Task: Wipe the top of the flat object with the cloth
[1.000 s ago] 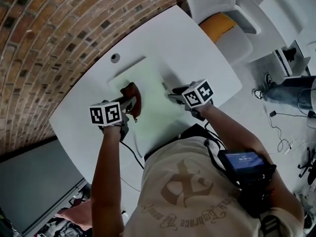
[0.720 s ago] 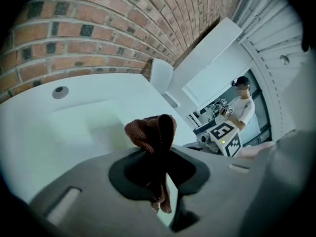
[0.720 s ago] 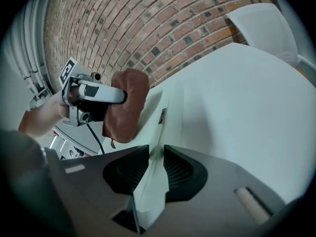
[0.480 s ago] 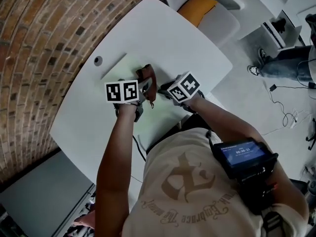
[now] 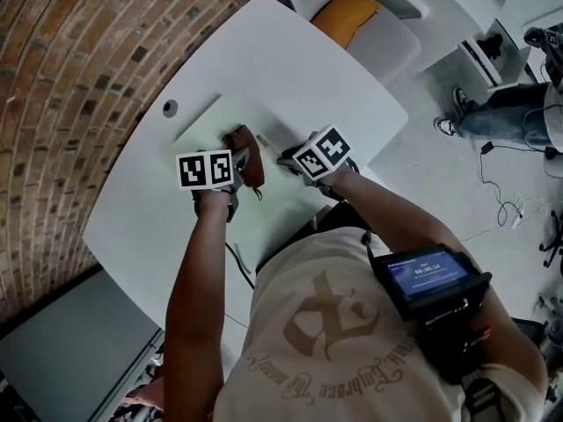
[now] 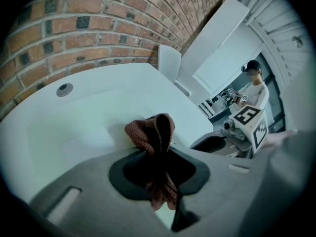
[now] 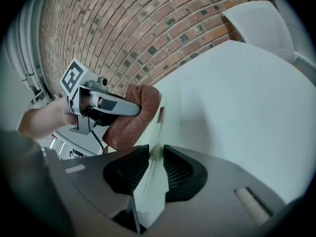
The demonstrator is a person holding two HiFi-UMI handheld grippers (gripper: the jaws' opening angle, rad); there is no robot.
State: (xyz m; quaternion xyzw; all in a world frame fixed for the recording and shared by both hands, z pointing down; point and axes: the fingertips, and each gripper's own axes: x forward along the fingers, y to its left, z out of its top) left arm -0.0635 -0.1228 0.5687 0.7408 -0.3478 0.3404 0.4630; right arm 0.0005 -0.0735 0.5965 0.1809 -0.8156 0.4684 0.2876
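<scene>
Already at the wiping step, by the look of it: seems to press the brown cloth (image 5: 247, 154) onto the pale green flat object (image 5: 209, 128), around its middle, on the white table (image 5: 290, 60). Grips that cloth in the left gripper (image 6: 157, 158), with jaws clamped tight on a bunched fold and a loose tail hanging below. Steadies the flat object with the right gripper (image 7: 152, 155), with jaws just closed to a narrow gap and pinching its near edge between the pads. Next, probably: sweep the cloth across the rest of the top while holding the edge clamp firm, to avoid sliding the sheet.
</scene>
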